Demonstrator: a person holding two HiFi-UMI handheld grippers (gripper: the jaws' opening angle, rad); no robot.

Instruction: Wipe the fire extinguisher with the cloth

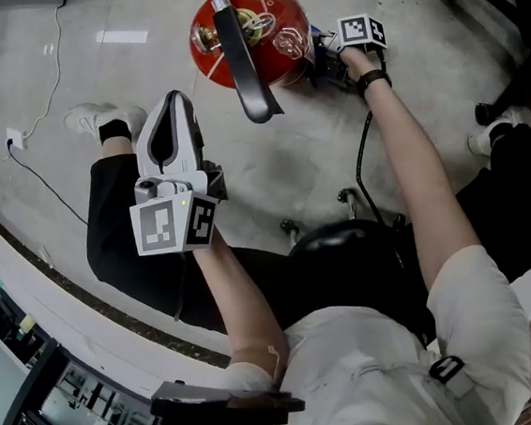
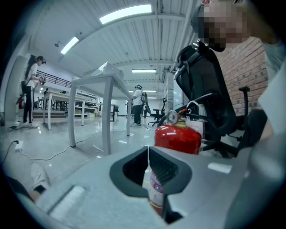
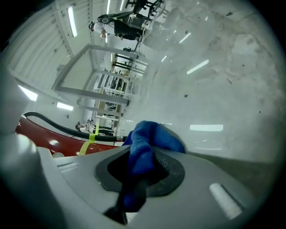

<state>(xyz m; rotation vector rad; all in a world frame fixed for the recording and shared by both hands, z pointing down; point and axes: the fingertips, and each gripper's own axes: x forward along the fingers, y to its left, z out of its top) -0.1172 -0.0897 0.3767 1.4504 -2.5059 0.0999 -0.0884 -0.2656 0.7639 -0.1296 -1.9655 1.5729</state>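
**Floor and seat.** The pale polished floor [image 1: 335, 152] fills the head view. You sit above it on a black chair [image 1: 344, 238], leaning forward with both arms out.

**Task object.** The fire extinguisher [image 1: 270, 27] stands upright on the floor ahead of you, near the top edge of the head view. Its black hose [image 1: 243, 68] hangs across the red body.

**Left gripper** [image 1: 175, 98]. It is held up in the air, well apart from the cylinder and aimed roughly towards it. In the left gripper view its tongs are pressed together with only a thin seam between them and nothing caught there.

**Right gripper** [image 1: 325, 57]. It is reached out low, just beside the extinguisher's right flank. Its tongs pinch the blue cloth [image 3: 152, 138], and a bunched fold stands out past the tips.

**Progress.** The cloth is picked up and carried to the cylinder, so the fetching is done. The right gripper view shows the red wall close at the cloth's left. Whether the fabric touches it cannot be told. No view shows which parts have been cleaned. Judge the wiping as just started or about to start, with the body, top and hose left to cover.
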